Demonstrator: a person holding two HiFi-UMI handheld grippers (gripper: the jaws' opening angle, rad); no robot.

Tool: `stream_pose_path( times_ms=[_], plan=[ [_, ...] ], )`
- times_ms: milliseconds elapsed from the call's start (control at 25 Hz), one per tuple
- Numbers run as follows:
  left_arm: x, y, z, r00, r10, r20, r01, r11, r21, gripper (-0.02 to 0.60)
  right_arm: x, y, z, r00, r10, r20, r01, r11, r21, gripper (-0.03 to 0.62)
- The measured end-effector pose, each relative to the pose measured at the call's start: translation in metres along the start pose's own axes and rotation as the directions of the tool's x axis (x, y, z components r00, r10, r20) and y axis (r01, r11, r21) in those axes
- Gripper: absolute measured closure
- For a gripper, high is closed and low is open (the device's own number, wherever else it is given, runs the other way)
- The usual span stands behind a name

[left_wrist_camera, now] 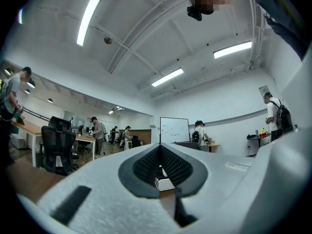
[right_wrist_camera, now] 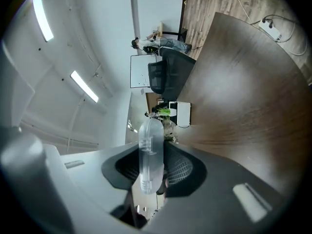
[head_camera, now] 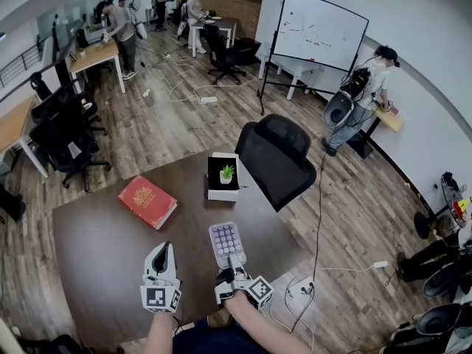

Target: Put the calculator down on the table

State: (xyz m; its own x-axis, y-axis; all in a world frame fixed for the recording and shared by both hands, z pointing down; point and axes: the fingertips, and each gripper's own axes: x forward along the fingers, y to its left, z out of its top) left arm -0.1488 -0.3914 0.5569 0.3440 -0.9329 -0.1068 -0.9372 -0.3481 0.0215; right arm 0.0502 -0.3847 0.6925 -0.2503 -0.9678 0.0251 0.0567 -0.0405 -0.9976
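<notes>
While the left gripper (head_camera: 161, 254) has its jaws together and empty, the right gripper (head_camera: 234, 262) clamps the near end of the pale lilac, round-keyed plastic calculator (head_camera: 225, 240), face up near the dark brown wooden tabletop's (head_camera: 96, 249) near edge.

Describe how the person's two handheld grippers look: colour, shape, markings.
The left gripper and right gripper are light grey shells tapering to two jaws lined with dark textured pads. Each carries a white cube with black square markers.
</notes>
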Motion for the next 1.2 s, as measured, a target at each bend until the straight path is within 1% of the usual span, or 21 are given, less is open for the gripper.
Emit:
stream_pose_path(
  times_ms=[120, 280, 520, 640, 760, 840, 960, 1080, 1200],
  plan=[
    [0.001, 0.001, 0.000, 1.000, -0.002, -0.002, 0.002, 1.000, -0.003, 0.586, 0.002, -0.016, -0.009, 0.999, -0.038, -0.007, 0.037, 0.999, -0.030, 0.471],
    [0.001, 0.001, 0.000, 1.000, -0.005, -0.006, 0.005, 1.000, -0.004, 0.586, 0.005, -0.039, -0.013, 0.997, -0.071, 0.006, 0.072, 0.997, -0.023, 0.471],
    [0.002, 0.003, -0.001, 1.000, -0.006, -0.012, 0.006, 1.000, -0.007, 0.586, 0.006, -0.104, -0.014, 0.985, -0.170, 0.004, 0.170, 0.985, -0.041, 0.473],
    [0.001, 0.002, -0.003, 1.000, -0.010, -0.016, 0.010, 1.000, -0.013, 0.586, 0.002, -0.141, -0.014, 0.973, -0.229, -0.006, 0.229, 0.973, -0.002, 0.471],
    [-0.001, 0.002, -0.008, 1.000, -0.011, -0.025, 0.010, 1.000, -0.017, 0.586, -0.003, -0.163, -0.015, 0.964, -0.265, 0.002, 0.265, 0.964, 0.036, 0.471],
    [-0.002, 0.003, -0.008, 1.000, -0.009, -0.027, 0.009, 1.000, -0.017, 0.586, -0.001, -0.170, -0.021, 0.961, -0.276, -0.002, 0.276, 0.960, 0.049, 0.471],
    [-0.003, 0.006, -0.011, 0.999, -0.008, -0.036, 0.008, 1.000, -0.011, 0.586, 0.003, -0.174, -0.029, 0.956, -0.294, -0.020, 0.294, 0.956, 0.012, 0.473],
    [-0.004, 0.011, -0.012, 0.999, 0.006, -0.042, -0.007, 1.000, -0.021, 0.586, 0.004, -0.185, -0.030, 0.946, -0.324, -0.014, 0.324, 0.946, 0.002, 0.473],
    [-0.005, 0.012, -0.013, 0.999, 0.010, -0.052, -0.011, 1.000, -0.013, 0.586, 0.006, -0.192, -0.029, 0.940, -0.342, -0.009, 0.342, 0.940, 0.009, 0.473]
  ],
)
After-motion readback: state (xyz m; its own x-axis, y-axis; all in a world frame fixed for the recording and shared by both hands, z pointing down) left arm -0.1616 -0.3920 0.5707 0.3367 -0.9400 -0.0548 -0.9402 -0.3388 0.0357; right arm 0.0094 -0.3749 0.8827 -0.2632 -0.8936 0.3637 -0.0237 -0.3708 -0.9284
